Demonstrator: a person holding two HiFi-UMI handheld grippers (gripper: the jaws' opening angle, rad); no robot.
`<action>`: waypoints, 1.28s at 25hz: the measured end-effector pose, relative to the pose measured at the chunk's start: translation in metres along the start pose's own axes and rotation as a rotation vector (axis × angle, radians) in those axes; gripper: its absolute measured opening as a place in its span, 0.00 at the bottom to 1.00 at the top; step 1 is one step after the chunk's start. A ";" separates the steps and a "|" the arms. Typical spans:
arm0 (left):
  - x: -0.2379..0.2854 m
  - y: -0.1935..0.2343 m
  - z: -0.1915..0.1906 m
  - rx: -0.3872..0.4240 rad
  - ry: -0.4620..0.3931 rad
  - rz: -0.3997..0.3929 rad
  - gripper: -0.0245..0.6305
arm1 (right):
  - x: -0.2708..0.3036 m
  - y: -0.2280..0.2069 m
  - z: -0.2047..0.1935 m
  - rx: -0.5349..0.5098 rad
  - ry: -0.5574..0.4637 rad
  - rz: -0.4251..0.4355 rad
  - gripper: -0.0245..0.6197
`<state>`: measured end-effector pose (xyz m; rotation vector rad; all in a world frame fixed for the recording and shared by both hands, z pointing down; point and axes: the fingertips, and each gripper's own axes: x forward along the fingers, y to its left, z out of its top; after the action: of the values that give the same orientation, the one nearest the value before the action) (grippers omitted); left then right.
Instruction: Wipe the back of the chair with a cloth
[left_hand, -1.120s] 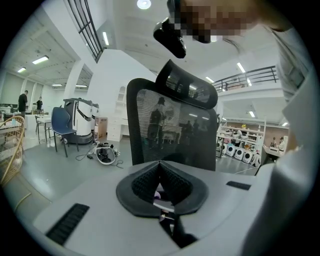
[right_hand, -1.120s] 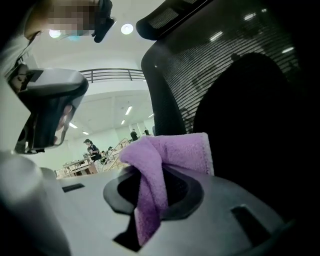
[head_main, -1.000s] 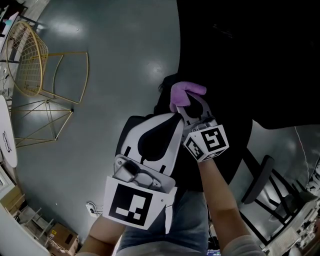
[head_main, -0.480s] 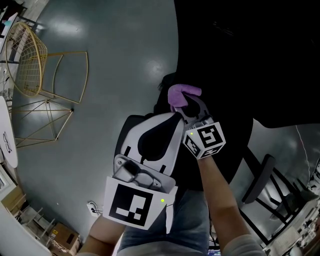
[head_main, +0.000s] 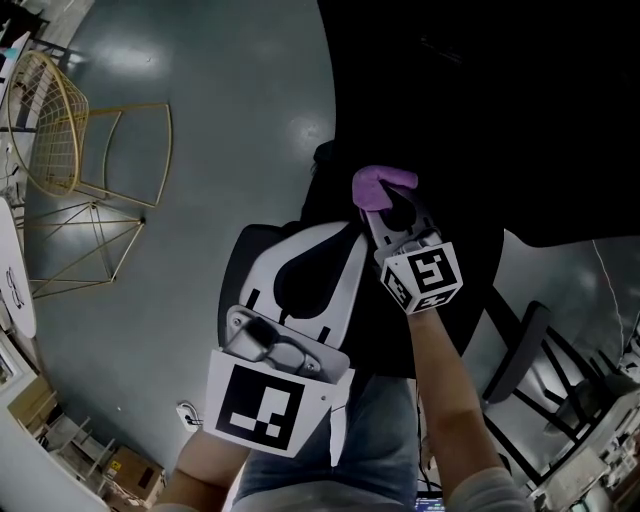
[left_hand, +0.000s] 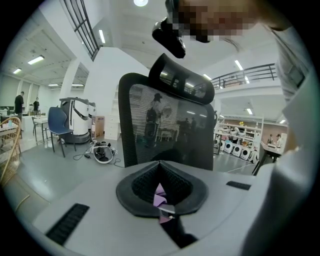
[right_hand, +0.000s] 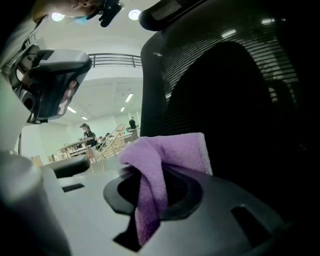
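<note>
Item, far to the left of both grippers: gold wire chair (head_main: 55, 120), upright on the grey floor (head_main: 230, 120), well apart from the work. Item: left gripper (head_main: 350, 235), white body with a black padded opening, marker cube (head_main: 255, 402) at its rear; the jaws meet at their tips. In the left gripper view (left_hand: 160, 167) a small purple sliver (left_hand: 159, 195) shows in the slot between them; whether it is gripped cannot be told. Straight ahead of this gripper stands the black mesh chair back (left_hand: 170, 125) with its headrest (left_hand: 182, 80) above. Item: right gripper (head_main: 388, 208), just to the right of the left one, its jaws closed on the cloth. Item: purple cloth (head_main: 383, 185), terry, pinched in a fold between the right gripper's jaws (right_hand: 150, 190), one flap standing above them (right_hand: 172, 150), a tail hanging down through the slot. Item: chair back (right_hand: 225, 100), dark mesh, directly in front of the right gripper and filling its view; the cloth sits close against it, though contact cannot be confirmed.
</note>
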<state>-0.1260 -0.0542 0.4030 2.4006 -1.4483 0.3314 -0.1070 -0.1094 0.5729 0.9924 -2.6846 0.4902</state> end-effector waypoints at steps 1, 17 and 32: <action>0.002 -0.002 0.000 0.000 0.001 -0.003 0.05 | -0.004 -0.005 -0.001 0.001 0.002 -0.010 0.14; 0.031 -0.056 0.003 0.046 0.010 -0.075 0.05 | -0.073 -0.081 -0.027 0.007 0.038 -0.162 0.14; 0.056 -0.106 0.008 0.077 0.017 -0.137 0.05 | -0.145 -0.143 -0.053 0.071 0.064 -0.317 0.14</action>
<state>-0.0057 -0.0567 0.3995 2.5363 -1.2772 0.3792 0.1007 -0.1069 0.6057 1.3656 -2.4050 0.5418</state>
